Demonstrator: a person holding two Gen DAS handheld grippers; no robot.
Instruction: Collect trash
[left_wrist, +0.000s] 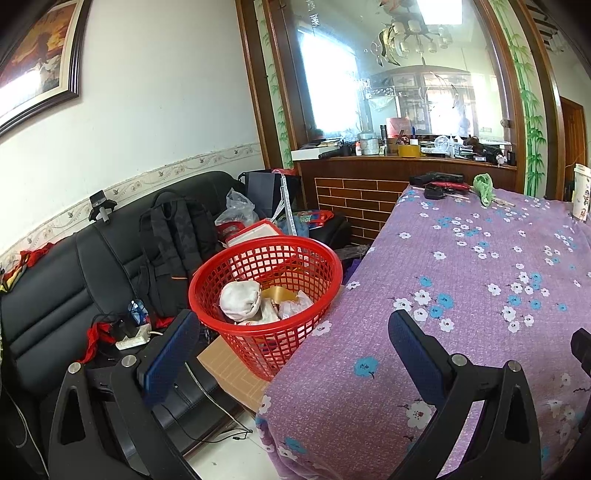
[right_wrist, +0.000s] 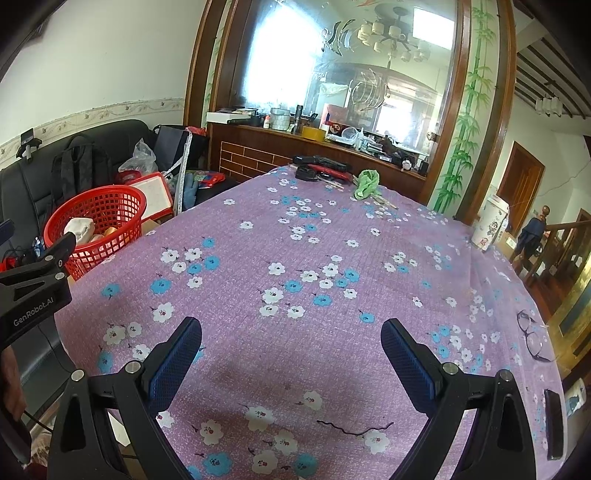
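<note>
Reference landmark: the table (right_wrist: 332, 258), covered with a purple floral cloth.

Left gripper (left_wrist: 291, 343) — fingers spread wide, holding nothing. It sits over the table's left edge, one finger above the cloth, the other off the side toward the black sofa (left_wrist: 55, 295).

Right gripper (right_wrist: 291, 354) — fingers spread wide, holding nothing, above the near part of the table.

Red basket (left_wrist: 266, 258): just beside the table's left edge, resting on a cardboard box (left_wrist: 232, 373). It contains crumpled white trash (left_wrist: 240, 299).

Green cloth (right_wrist: 367, 182): at the far end of the table, near a black-and-red tool (right_wrist: 321, 168).

Paper cup (right_wrist: 489, 227): at the table's far right edge.

Eyeglasses (right_wrist: 532, 338): on the table's right side.
</note>
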